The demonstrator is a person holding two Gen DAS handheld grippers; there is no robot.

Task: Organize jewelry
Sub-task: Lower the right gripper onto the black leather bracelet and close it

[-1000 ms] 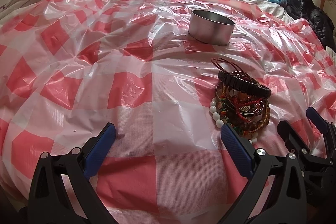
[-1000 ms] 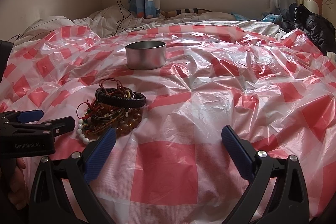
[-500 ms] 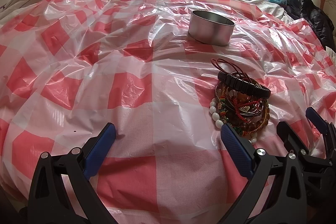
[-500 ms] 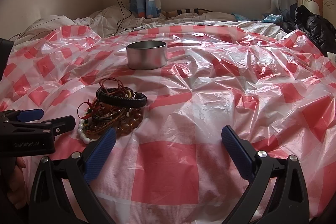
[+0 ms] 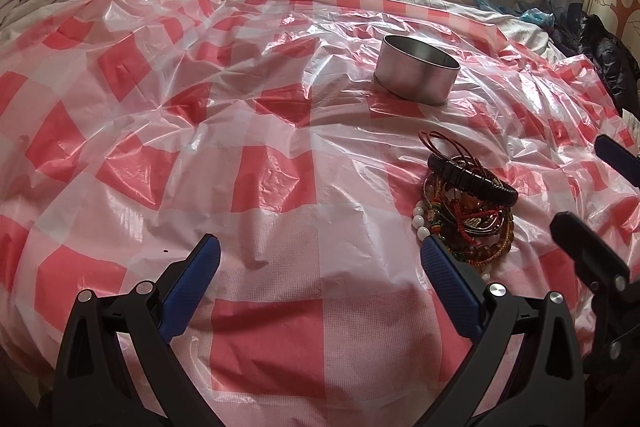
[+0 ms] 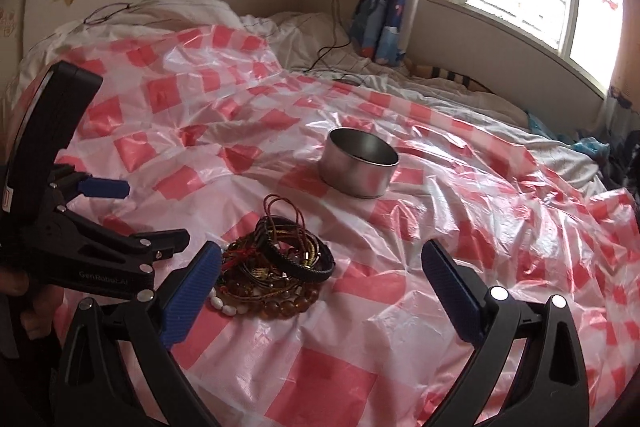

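Left gripper [image 5: 318, 257] held spread, nothing gripped, over red-checked plastic sheet [image 5: 260, 179]. Tangled bracelet pile [image 5: 466, 205] seen on sheet, just beside its right fingertip [image 5: 436, 255]. Metal tin [image 5: 416, 75] set upright beyond pile, apart. Right gripper [image 6: 320, 263] held spread, empty, pile beside its left fingertip [image 6: 208, 263].

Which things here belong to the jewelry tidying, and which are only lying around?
For the job:
- pile of bracelets
- round metal tin, open
- left gripper and right gripper, jaws open, holding nothing

Just lying about:
- checked plastic sheet
- white bedding
- charger cable
- curtain
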